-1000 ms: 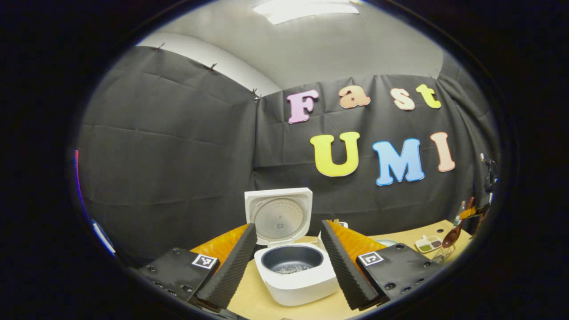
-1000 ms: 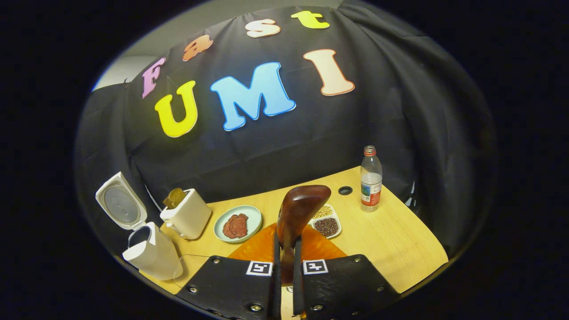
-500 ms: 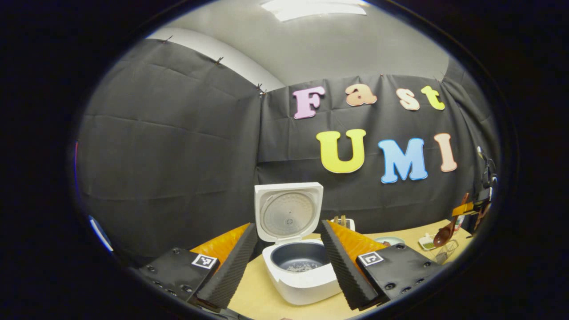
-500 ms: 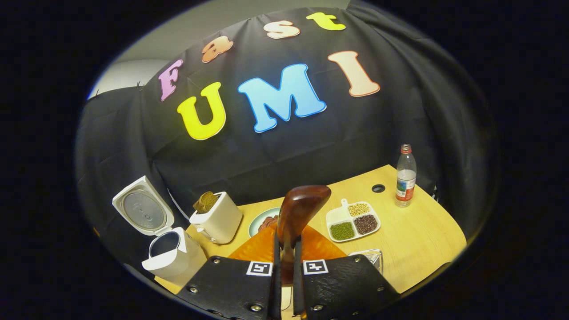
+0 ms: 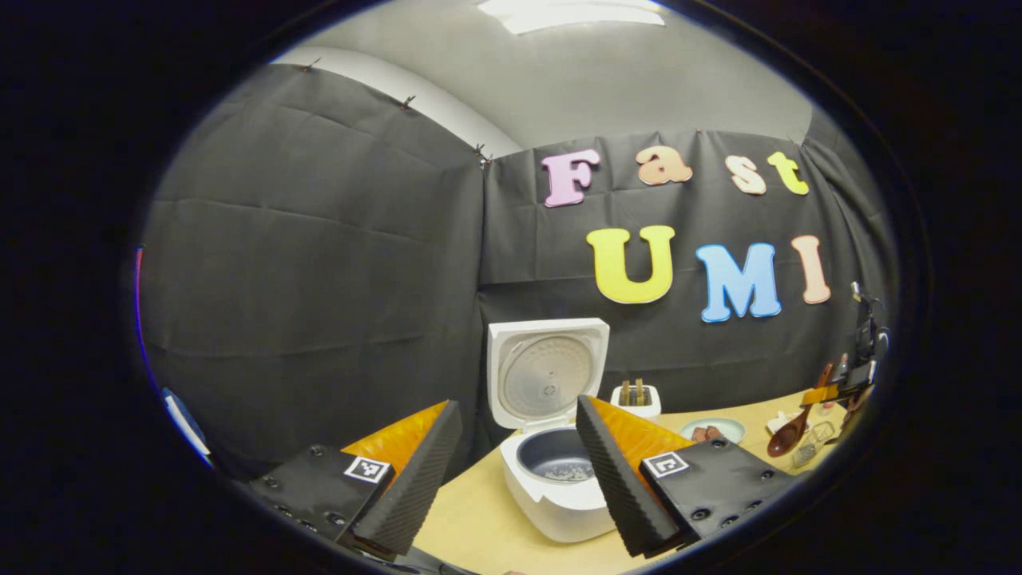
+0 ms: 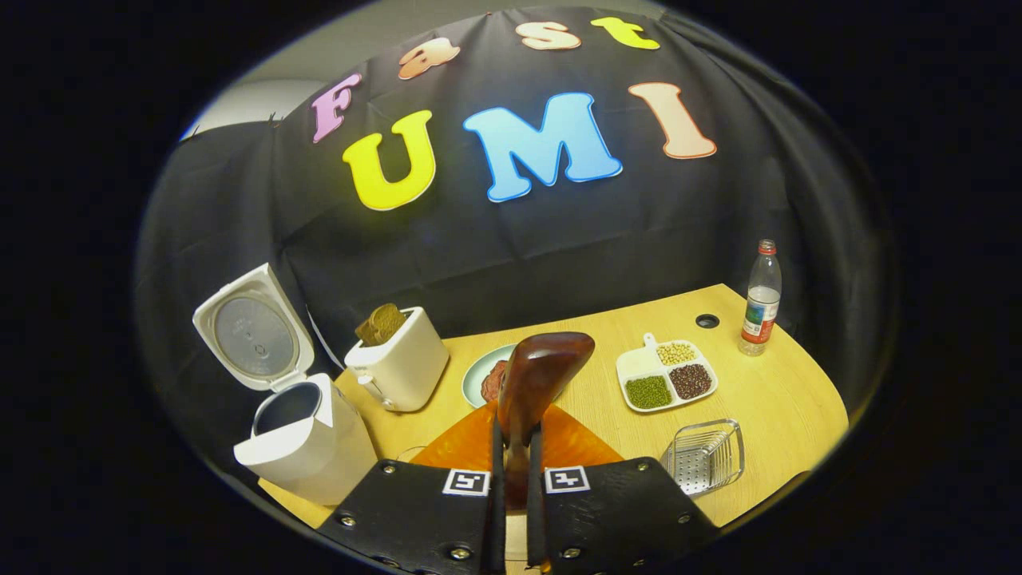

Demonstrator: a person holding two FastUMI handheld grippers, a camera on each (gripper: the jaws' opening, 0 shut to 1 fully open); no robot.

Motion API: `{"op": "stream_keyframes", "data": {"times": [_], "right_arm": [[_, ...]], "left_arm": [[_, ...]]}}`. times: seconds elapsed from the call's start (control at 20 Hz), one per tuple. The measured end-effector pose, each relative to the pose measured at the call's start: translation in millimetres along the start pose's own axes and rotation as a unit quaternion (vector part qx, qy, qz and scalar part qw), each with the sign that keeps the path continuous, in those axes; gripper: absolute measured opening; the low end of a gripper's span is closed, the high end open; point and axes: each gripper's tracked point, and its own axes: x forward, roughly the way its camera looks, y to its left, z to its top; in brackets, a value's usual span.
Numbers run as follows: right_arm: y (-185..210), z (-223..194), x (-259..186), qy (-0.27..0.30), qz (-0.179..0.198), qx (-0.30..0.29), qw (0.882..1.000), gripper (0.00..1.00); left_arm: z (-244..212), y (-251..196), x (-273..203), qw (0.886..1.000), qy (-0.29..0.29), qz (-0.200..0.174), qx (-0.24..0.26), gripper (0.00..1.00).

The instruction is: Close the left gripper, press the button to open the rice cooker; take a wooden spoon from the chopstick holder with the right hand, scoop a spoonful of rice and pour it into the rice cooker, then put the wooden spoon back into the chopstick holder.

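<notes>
Spoon [image 6: 533,382] stays pinched upright in your right gripper [image 6: 511,487], which has swung right since a second ago: the chopstick holder [image 6: 706,455] now shows, empty. Your left gripper [image 5: 511,471] stays spread before the cooker [image 5: 559,487], lid up, rice [image 5: 564,472] in its pot.

The left gripper view sits low at the desk [image 5: 479,519] edge, facing the open rice cooker [image 5: 559,479] closely. The right gripper view looks down from higher, rightward of the rice cooker [image 6: 299,439]. Both share the cooker, toaster [image 6: 399,367] and plate [image 6: 479,383].
</notes>
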Motion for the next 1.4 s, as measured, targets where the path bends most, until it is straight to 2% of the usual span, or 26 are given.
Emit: {"op": "stream_keyframes", "data": {"times": [0.3,0.35,0.5,0.95,1.15,1.4], "right_arm": [[10.7,-34.3,28.1,0.012,-0.013,-0.038,0.999,0.11],[12.8,-38.1,32.5,0.012,-0.015,-0.042,0.999,0.11],[21.6,-47.3,41.5,0.009,-0.014,-0.049,0.999,0.11],[62.2,-77.9,32.7,0.032,0.026,-0.040,0.998,0.11],[77.5,-86.3,25.0,0.054,0.052,-0.003,0.997,0.11],[79.9,-91.3,21.9,0.080,0.082,0.117,0.986,0.11]], "left_arm": [[-11.5,28.5,-8.3,1.000,0.015,0.019,0.018,0.95],[-11.5,31.3,-8.8,0.999,0.016,0.021,0.022,0.99],[-15.5,38.6,-10.0,0.999,0.023,0.027,0.030,1.00],[-15.0,34.5,-9.6,0.999,0.024,0.017,0.025,1.00],[-16.3,30.3,-9.6,0.999,0.023,0.011,0.021,1.00],[-16.3,35.9,-15.6,1.000,0.023,0.017,0.012,1.00]]}}
